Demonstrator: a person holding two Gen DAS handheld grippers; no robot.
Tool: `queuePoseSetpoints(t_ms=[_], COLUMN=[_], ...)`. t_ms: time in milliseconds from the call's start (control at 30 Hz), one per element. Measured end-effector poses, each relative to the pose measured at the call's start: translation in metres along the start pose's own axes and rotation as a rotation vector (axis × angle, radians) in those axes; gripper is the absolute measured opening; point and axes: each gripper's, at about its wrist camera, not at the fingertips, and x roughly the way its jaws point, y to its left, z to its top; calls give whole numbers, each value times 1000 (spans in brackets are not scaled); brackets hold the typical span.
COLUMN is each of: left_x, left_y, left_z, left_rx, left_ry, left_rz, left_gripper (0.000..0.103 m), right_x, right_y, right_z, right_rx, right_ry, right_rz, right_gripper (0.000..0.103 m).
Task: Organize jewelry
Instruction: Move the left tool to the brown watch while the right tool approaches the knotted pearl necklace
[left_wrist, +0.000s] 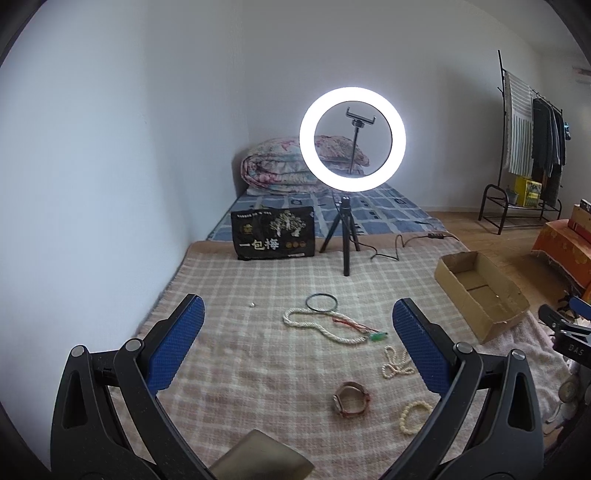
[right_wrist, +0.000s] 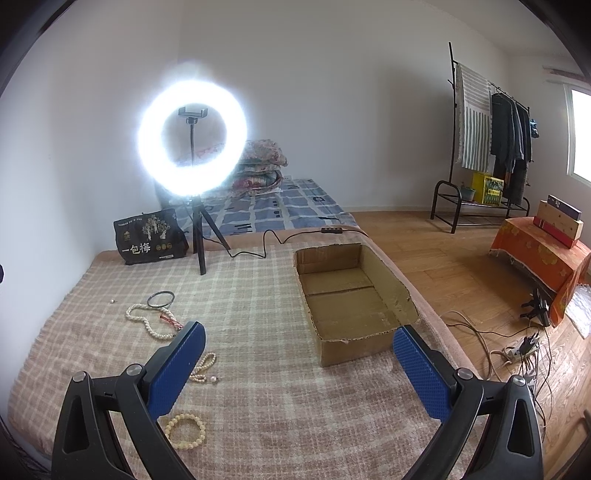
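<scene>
Jewelry lies on a plaid blanket (left_wrist: 258, 362). In the left wrist view I see a dark bangle (left_wrist: 321, 302), a long white bead necklace (left_wrist: 321, 326) with a red cord and green charm, a short pearl strand (left_wrist: 396, 363), a brown-strap watch (left_wrist: 351, 398) and a cream bead bracelet (left_wrist: 413, 415). My left gripper (left_wrist: 299, 332) is open and empty above them. My right gripper (right_wrist: 299, 345) is open and empty, near an empty cardboard box (right_wrist: 351, 291). The bracelet (right_wrist: 186, 430), pearl strand (right_wrist: 205, 367), necklace (right_wrist: 151, 321) and bangle (right_wrist: 160, 298) show at its left.
A lit ring light on a tripod (left_wrist: 351, 140) and a black bag (left_wrist: 273, 232) stand at the blanket's far end, with a cable (right_wrist: 258, 247) running right. A small bead (left_wrist: 252, 304) lies apart. Wooden floor, cables (right_wrist: 517, 347) and an orange-covered table (right_wrist: 543, 251) are at right.
</scene>
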Motion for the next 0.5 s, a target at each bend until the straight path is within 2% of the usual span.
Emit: queuePoseSetpoints(t_ms=[233, 367, 500], left_x=[24, 44, 56], left_y=[13, 19, 21], left_z=[10, 11, 2], left_rx=[32, 21, 10], left_ry=[6, 53, 72], left_rz=[-11, -61, -67], left_gripper=[103, 103, 103], right_x=[12, 18, 35], right_y=[2, 9, 14], right_z=[7, 18, 31], right_rx=[11, -42, -55], right_ry=[-20, -45, -30], right_rz=[65, 81, 126], right_gripper=[103, 103, 103])
